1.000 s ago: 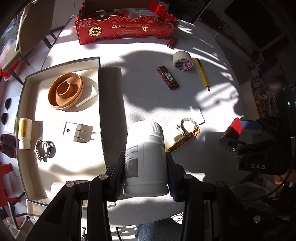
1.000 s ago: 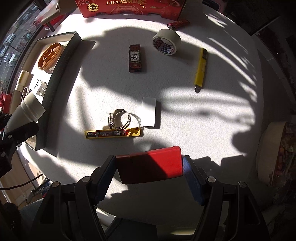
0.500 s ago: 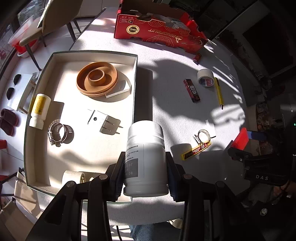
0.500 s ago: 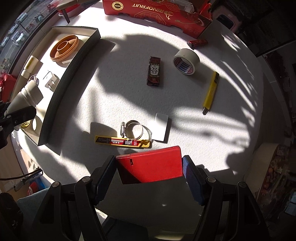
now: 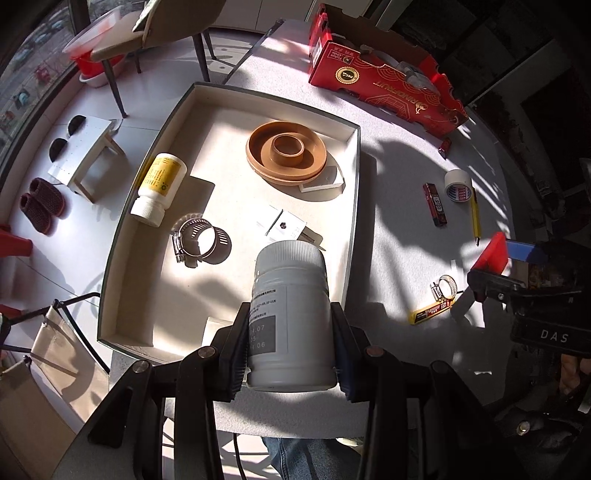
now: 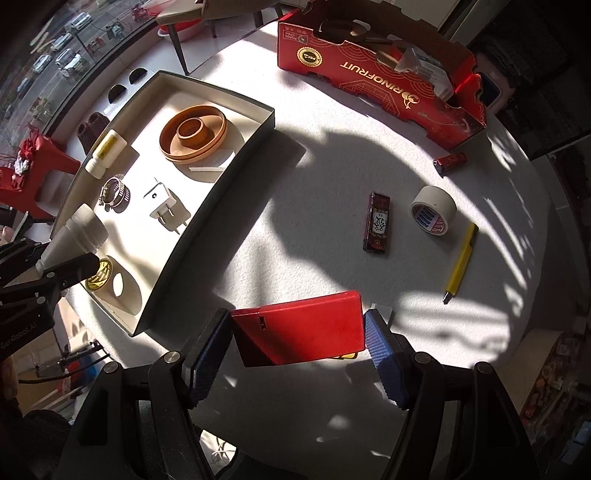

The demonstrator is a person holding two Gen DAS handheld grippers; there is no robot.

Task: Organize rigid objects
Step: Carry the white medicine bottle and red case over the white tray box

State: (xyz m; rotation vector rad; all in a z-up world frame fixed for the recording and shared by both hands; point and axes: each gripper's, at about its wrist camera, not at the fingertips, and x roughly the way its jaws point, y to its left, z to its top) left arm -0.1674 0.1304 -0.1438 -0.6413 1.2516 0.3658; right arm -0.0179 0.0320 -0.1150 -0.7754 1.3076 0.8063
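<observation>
My left gripper [image 5: 290, 347] is shut on a white pill bottle [image 5: 290, 310] and holds it above the near right corner of the open tray [image 5: 352, 206]. My right gripper [image 6: 297, 341] is shut on a flat red box [image 6: 299, 332], held above the table to the right of the tray [image 6: 218, 199]. The tray holds an orange ring dish [image 5: 286, 151], a yellow-labelled bottle [image 5: 159, 188], a hose clamp [image 5: 194, 242] and a white plug [image 6: 164, 206].
On the white round table lie a tape roll [image 6: 434, 214], a dark red pack [image 6: 378, 221], a yellow pen [image 6: 460, 264], a hose clamp [image 5: 443, 288] and a yellow strip [image 5: 430, 314]. A red carton [image 6: 376, 74] stands at the back. A chair [image 5: 166, 33] stands beyond the table.
Both grippers have risen and swung left toward the tray, each still holding its object. The white bottle now hangs over the tray's near right corner.
</observation>
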